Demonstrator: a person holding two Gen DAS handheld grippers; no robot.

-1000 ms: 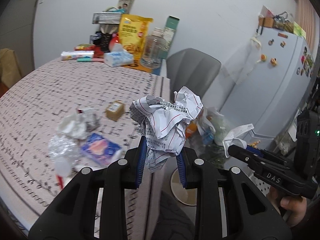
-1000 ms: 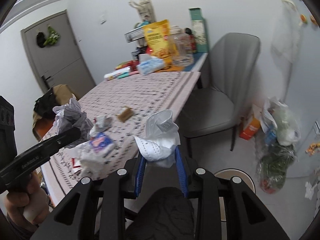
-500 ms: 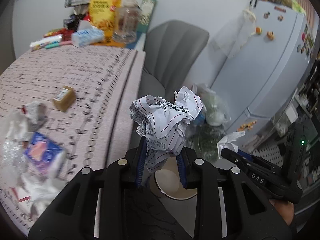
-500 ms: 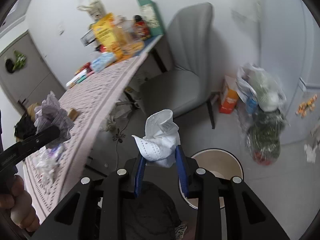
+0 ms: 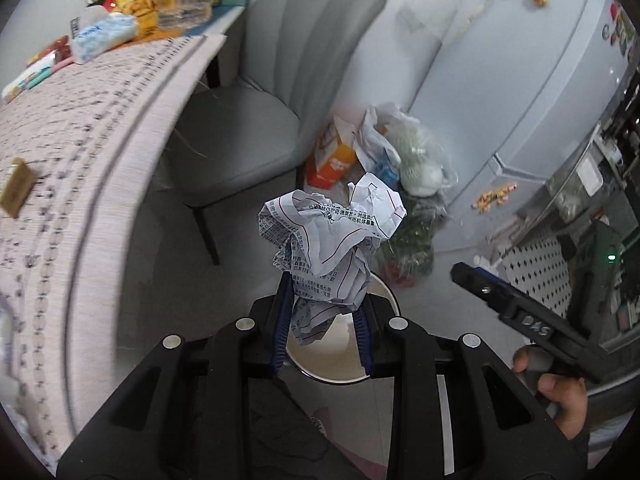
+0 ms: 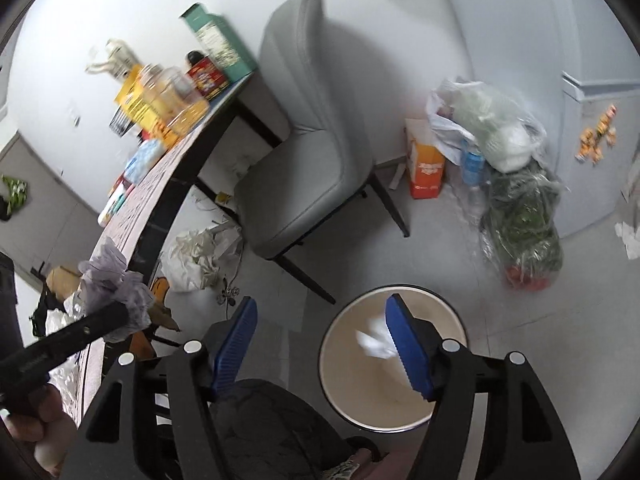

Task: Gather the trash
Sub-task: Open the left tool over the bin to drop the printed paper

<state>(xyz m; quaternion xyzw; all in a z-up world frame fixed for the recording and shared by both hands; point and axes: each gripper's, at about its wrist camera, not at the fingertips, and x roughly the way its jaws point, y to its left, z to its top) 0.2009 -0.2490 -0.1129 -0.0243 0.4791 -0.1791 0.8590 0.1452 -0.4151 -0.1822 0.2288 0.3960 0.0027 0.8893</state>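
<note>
Left gripper (image 5: 322,330) is clamped on a crumpled printed paper (image 5: 334,240), pinching its lower tail; the bulk of the wad sits above the pads. Right gripper (image 6: 324,346) is spread wide with nothing between the pads, hovering over the bin (image 6: 394,416). A small white paper scrap (image 6: 374,338) shows inside the bin's mouth, blurred; can't tell whether it's falling or lying there. From the left view the bin (image 5: 340,354) is just below and ahead of the held wad. Handling guess: the paper is very light, soft, springy, not fragile or slippery, so any fold works as a grip point, and a deeper bite nearer the bulk would hold it more firmly. Wad is roughly a ball with a short tail, long axis along the fingers, tail pointing back into the pads. More litter is on the worktop (image 5: 100,152).
</note>
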